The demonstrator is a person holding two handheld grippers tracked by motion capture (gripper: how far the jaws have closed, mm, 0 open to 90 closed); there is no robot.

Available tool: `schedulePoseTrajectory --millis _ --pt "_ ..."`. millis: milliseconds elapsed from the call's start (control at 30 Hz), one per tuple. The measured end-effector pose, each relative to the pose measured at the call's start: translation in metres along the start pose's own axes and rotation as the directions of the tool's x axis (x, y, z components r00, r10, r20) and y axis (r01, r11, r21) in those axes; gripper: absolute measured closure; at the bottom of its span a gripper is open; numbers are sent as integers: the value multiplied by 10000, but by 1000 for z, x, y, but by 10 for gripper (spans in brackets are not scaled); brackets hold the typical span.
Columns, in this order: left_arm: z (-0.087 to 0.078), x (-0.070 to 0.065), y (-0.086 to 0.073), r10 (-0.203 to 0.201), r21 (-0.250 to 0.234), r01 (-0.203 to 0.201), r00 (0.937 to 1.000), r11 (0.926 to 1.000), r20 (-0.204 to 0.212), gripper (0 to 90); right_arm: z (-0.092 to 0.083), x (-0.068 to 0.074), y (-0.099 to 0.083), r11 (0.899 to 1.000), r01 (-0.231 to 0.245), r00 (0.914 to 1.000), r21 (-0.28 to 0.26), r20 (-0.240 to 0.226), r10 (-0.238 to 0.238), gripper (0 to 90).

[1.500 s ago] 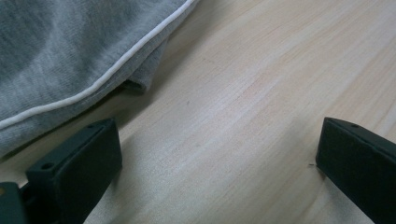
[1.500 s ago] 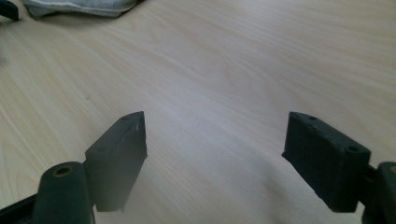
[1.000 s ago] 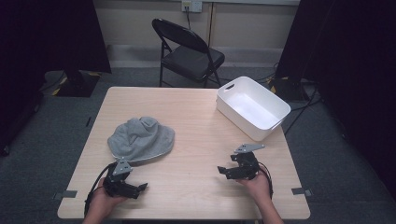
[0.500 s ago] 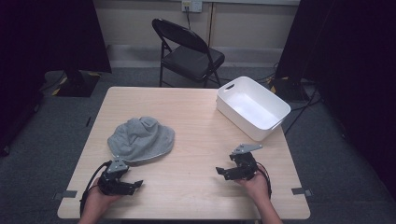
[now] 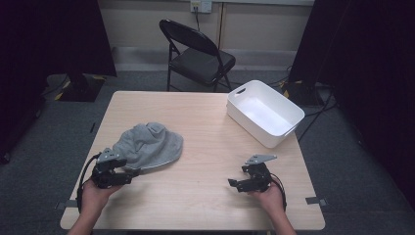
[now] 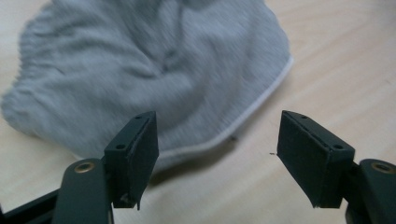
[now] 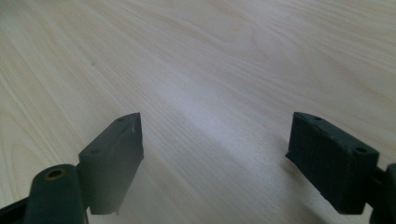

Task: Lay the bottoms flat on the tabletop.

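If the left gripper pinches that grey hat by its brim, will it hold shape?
Probably not: the grey hat lies crumpled in soft folds, so it should droop. Its knit looks grippy, unlikely to slip. It seems light.

A grey knitted hat (image 5: 149,145) with a thin white hem lies toward the left edge of the pale, wood-grained table (image 5: 205,122). A plain white bin (image 5: 264,112) sits at the far right corner. Both the left gripper (image 5: 128,175) and the right gripper (image 5: 234,183) are black, each topped with a grey plate. Beyond the far edge stands a black folding chair (image 5: 198,54) on grey carpet (image 5: 342,142).
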State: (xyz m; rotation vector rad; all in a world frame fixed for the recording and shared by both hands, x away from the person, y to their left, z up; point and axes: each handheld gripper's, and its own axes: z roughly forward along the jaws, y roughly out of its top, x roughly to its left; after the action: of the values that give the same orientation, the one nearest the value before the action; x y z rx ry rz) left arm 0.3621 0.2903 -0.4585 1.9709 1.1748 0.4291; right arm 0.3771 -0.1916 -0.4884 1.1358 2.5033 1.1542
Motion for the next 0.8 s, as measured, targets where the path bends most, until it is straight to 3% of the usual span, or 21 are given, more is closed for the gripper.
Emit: schedulePoseTrajectory --millis 100,233,400,467,633,800 --pt "7 7 2 -259 48 260 9995 9997 -194 329 0 2 1 9998 202 9998 63 54 -203 178" --pt "18 7 4 359 698 -309 9968 9971 -712 411 -2 2 1 9998 174 9998 -74 39 -174 180" --pt "32 5 5 289 1481 -215 9984 9887 -481 547 -3 2 2 9996 252 9997 -112 81 -251 186" --pt "36 5 2 47 1687 15 9993 9857 -361 622 -4 2 2 9995 299 9995 -85 132 -298 186" --pt "39 6 -1 -563 1615 581 9983 9852 -158 742 -5 1 2 9995 304 9995 -103 134 -302 189" --pt "40 2 -2 -854 1563 821 9962 9843 147 847 -5 2 2 9993 379 9991 -14 209 -379 191"
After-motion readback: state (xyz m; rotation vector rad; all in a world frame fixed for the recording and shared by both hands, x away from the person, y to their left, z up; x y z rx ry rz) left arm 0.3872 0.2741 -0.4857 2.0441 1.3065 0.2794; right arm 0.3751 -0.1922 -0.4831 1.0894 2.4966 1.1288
